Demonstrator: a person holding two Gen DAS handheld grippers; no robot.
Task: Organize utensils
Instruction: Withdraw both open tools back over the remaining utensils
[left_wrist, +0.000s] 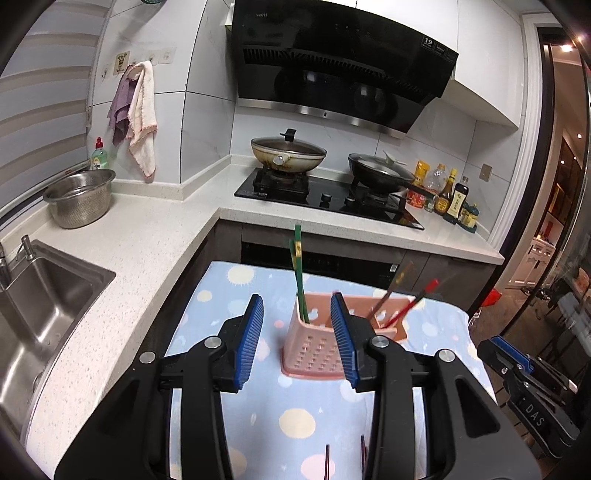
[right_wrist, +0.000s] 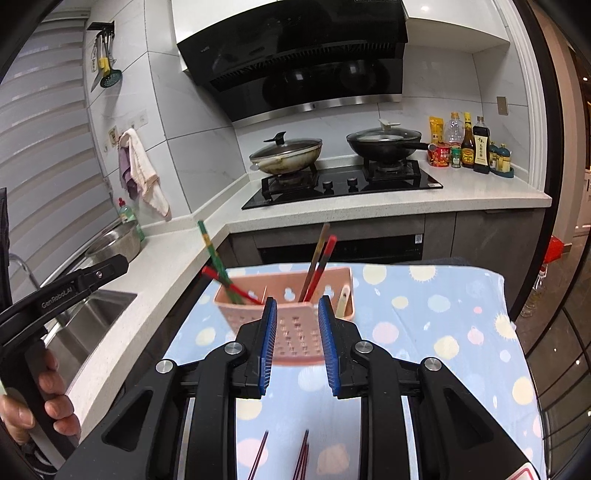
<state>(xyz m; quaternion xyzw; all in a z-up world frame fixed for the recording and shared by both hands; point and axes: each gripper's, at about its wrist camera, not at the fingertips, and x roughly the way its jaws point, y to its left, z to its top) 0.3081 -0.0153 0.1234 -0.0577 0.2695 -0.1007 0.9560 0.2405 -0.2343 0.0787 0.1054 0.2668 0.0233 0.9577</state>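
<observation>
Pink basket (right_wrist: 295, 328) standing on the dotty blue cloth (right_wrist: 436, 325), in front of the stove (right_wrist: 343, 184). Green chopsticks (left_wrist: 299, 273) poking up at one end, red and brown chopsticks (right_wrist: 317, 266) leaning at the other. More dark chopsticks (right_wrist: 301, 458) lying on the cloth, close by. Left gripper (left_wrist: 297, 341) hanging apart, grabbing nothing. Right gripper (right_wrist: 297, 341) hanging apart too, narrower, nothing between. Hand (right_wrist: 44, 402) holding the left handle beside the sink (left_wrist: 48, 295).

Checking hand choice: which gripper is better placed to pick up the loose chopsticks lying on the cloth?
Probably right. The loose chopsticks lie centred below the empty right gripper; below the left gripper, also empty, they sit off toward one finger.
</observation>
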